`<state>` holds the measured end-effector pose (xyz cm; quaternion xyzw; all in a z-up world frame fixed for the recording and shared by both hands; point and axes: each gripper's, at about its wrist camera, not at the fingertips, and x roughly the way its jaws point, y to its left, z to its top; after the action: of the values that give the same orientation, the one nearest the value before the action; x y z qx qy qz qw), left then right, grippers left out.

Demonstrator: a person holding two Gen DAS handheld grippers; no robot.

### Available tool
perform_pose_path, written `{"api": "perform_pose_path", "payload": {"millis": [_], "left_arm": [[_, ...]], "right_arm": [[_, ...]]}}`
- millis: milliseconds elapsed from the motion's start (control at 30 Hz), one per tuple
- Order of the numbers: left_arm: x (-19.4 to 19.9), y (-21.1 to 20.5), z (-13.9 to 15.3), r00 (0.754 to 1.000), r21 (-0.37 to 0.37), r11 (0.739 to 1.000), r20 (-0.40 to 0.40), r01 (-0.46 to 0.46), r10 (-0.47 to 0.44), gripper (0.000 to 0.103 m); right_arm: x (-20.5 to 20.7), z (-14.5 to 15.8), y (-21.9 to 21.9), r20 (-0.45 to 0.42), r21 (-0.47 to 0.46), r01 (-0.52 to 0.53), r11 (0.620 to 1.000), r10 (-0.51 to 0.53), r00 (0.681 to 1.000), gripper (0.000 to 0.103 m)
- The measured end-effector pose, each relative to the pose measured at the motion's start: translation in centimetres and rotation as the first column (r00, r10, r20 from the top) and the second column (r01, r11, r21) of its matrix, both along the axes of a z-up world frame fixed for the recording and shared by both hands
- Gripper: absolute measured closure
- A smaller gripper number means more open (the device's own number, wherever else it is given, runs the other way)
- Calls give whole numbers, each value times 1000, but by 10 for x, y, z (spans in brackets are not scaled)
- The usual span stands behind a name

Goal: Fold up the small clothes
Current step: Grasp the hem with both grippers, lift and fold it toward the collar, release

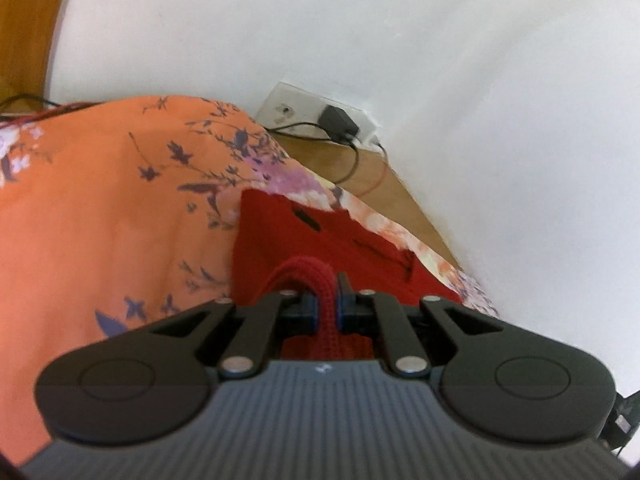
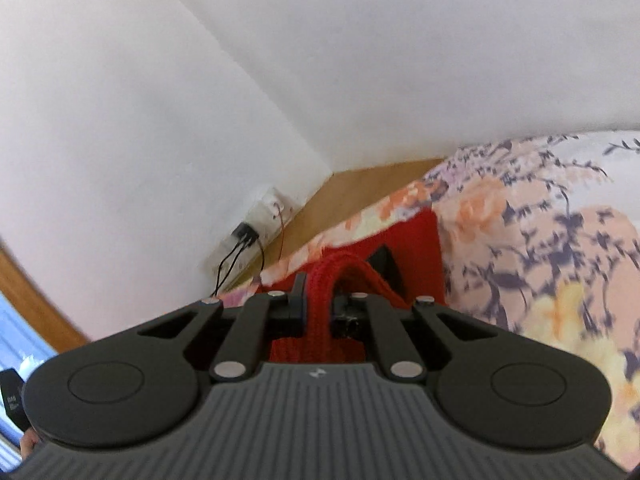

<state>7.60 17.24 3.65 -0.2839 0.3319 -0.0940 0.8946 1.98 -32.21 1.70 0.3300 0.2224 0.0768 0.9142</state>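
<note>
- Left wrist view: your left gripper (image 1: pixel 329 300) is clamped on a ribbed edge of the small red knitted garment (image 1: pixel 320 240), which lies on the orange floral bedsheet (image 1: pixel 100 220) near its far edge, by the wooden floor strip (image 1: pixel 380 184). The pinch takes only a narrow ridge of knit; pull unevenly and it could slip out or stretch. The garment appears to run away from you toward the wall, though I cannot tell its long axis for certain.
- Right wrist view: your right gripper (image 2: pixel 318 300) is likewise closed on a ribbed fold of the same garment (image 2: pixel 416 248). If your hands part sideways, the fold could skew.
</note>
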Motion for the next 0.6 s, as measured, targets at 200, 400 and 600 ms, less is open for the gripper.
{"api": "perform_pose_path", "payload": {"millis": [200, 400, 600], "left_arm": [[43, 0, -22, 997, 36, 998, -50, -55, 57, 94], [77, -14, -50, 992, 117, 990, -93, -80, 91, 93], [88, -20, -65, 988, 152, 984, -109, -94, 111, 91]], "right_arm": [[51, -17, -11, -26, -11, 34, 999, -35, 999, 95], [96, -47, -8, -79, -97, 17, 995, -25, 997, 95], [124, -76, -10, -139, -151, -32, 988, 11, 990, 94]]}}
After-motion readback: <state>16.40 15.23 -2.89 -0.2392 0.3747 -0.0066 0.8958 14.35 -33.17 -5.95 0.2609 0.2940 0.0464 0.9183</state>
